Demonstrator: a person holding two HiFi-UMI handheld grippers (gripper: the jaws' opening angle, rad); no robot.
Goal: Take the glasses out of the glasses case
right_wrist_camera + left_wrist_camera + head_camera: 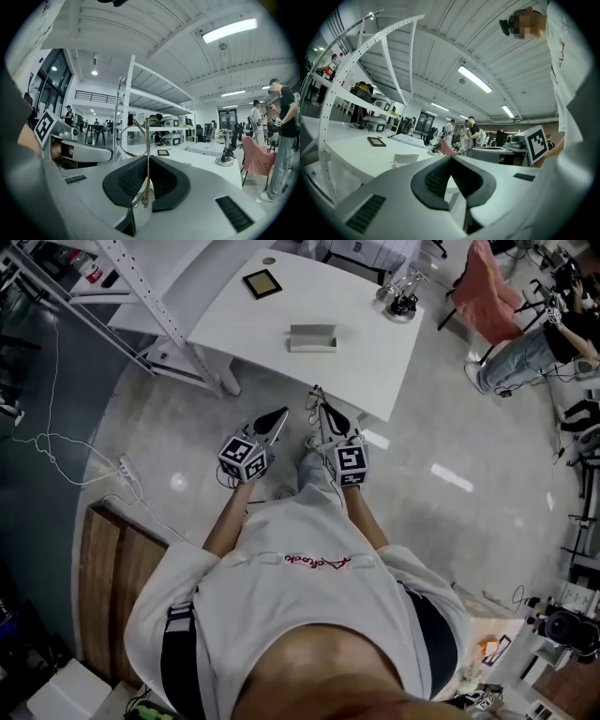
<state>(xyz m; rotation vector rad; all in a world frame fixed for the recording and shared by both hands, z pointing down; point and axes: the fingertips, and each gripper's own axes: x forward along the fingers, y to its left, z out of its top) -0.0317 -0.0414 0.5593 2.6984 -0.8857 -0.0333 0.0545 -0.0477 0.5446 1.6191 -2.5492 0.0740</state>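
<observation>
glasses [146, 161] sit pinched between the pads of the right hand-held gripper [147, 159], whose jaws are nearly together on the thin gold wire. they are out of the glasses case [312, 337], so the taking-out looks done. in the right gripper view one wire stands upright between the pads and a rim loops up and to the left above the tips. in the head view the frame juts past the jaw tips toward the desk [375, 352], so its long axis seems to run roughly along the gripper's own line. the case lies on the desk straight ahead, well apart from both grippers, its long side across their line. the left hand-held gripper [451, 157] is closed on nothing, just beside the right one and about as far from the case.
</observation>
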